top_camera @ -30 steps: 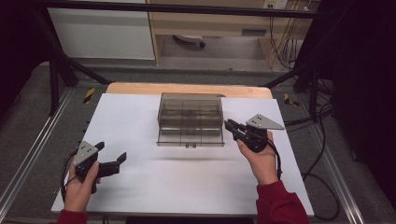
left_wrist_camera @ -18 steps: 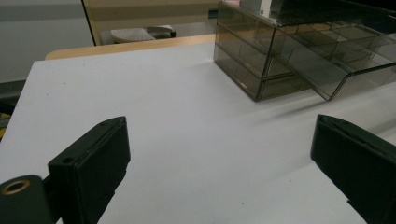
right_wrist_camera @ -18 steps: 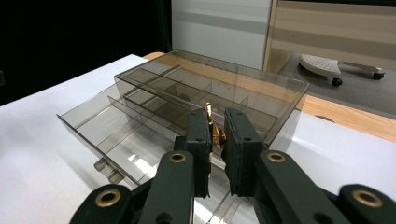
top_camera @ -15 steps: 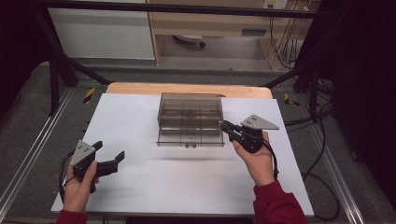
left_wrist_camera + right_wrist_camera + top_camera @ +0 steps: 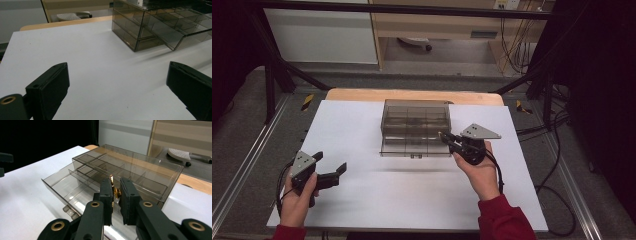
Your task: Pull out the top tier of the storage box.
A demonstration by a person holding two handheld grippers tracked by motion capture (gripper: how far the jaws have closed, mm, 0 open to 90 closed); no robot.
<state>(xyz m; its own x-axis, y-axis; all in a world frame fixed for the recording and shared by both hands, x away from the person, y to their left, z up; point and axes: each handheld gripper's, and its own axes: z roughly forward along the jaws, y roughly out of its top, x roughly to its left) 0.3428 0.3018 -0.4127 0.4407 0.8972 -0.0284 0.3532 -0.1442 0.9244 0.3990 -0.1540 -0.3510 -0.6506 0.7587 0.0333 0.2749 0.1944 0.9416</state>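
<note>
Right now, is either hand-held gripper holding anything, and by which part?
The right hand-held gripper pinches a small gold-coloured metal piece by its lower end, above the smoky clear plastic drawer box. The left hand-held gripper is open, holding nothing.

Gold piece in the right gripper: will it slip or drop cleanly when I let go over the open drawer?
The gold piece looks thin, hard and shiny, so probably slippery. The right gripper pinches only its edge, so it may twist. Small and light, it could bounce inside the drawer.

Smoky clear drawer box (image 5: 414, 125) on white table (image 5: 362, 130), right tongs (image 5: 445, 136) at its open drawer (image 5: 412, 149), left tongs (image 5: 331, 168) apart
</note>
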